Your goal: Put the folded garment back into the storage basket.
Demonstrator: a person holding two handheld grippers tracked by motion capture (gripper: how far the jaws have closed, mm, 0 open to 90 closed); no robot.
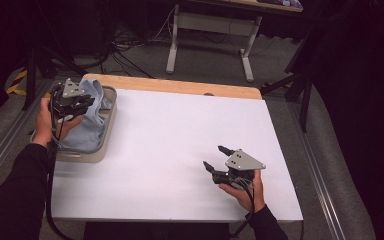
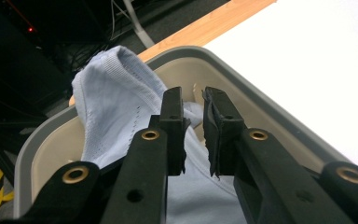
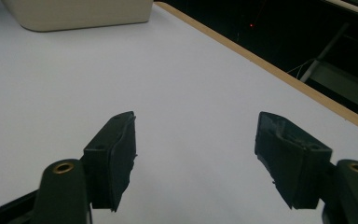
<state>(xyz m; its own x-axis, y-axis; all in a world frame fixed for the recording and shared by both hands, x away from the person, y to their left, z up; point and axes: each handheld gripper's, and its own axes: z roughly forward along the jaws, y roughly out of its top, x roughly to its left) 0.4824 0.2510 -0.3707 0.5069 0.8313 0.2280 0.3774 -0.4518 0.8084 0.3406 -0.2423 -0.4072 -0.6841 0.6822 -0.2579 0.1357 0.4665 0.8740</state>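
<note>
A light blue cloth (image 1: 93,126) lies bunched in a beige tub (image 1: 108,131) at the table's left edge. One fold is draped over the tub's far rim. My left gripper (image 1: 82,105) hovers just above the cloth. In the left gripper view the left gripper (image 2: 193,100) shows a narrow gap between its pads with nothing pinched in it; the cloth (image 2: 116,93) and tub rim (image 2: 242,79) lie beyond. My right gripper (image 1: 213,156) rests low over the white tabletop at the near right. In its own view the right gripper (image 3: 196,135) stands wide and empty.
The white tabletop (image 1: 180,135) spreads between the tub and the right hand, with a wooden strip (image 1: 180,86) along its far edge. Beyond it, on a dark floor, stand a desk's legs (image 1: 172,50) and cables. The tub's corner (image 3: 79,14) shows far off in the right gripper view.
</note>
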